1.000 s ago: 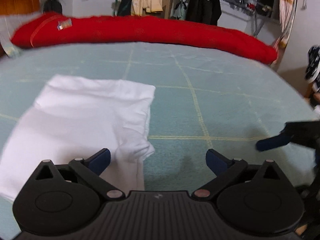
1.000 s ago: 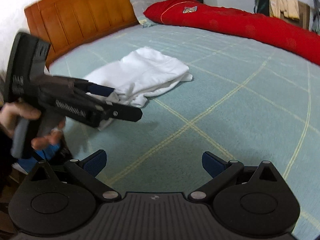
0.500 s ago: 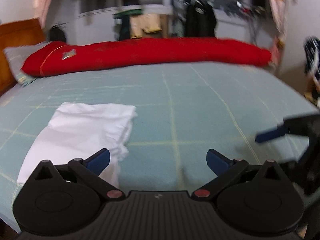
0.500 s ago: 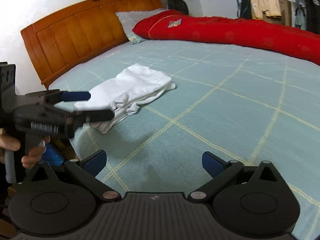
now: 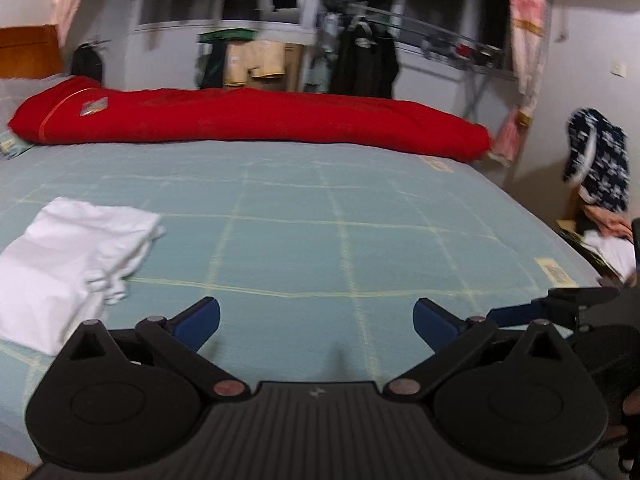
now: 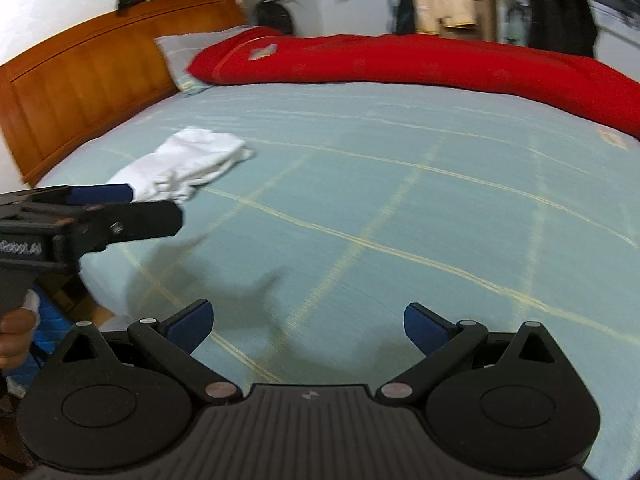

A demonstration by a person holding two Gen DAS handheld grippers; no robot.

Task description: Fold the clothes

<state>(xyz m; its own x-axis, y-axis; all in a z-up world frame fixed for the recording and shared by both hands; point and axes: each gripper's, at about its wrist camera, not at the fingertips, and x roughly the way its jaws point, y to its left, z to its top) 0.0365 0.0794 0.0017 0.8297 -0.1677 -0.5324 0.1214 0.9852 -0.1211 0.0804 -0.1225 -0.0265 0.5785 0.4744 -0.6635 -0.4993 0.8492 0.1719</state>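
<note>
A white garment (image 5: 68, 256) lies folded in a compact stack on the bed (image 5: 360, 240), near the headboard-side edge. It sits ahead and left of the left claw (image 5: 316, 318), the nearer one; the right claw (image 6: 308, 324) is well apart. Both claws are spread wide, empty. The garment's long axis runs away from the near bed edge.
</note>
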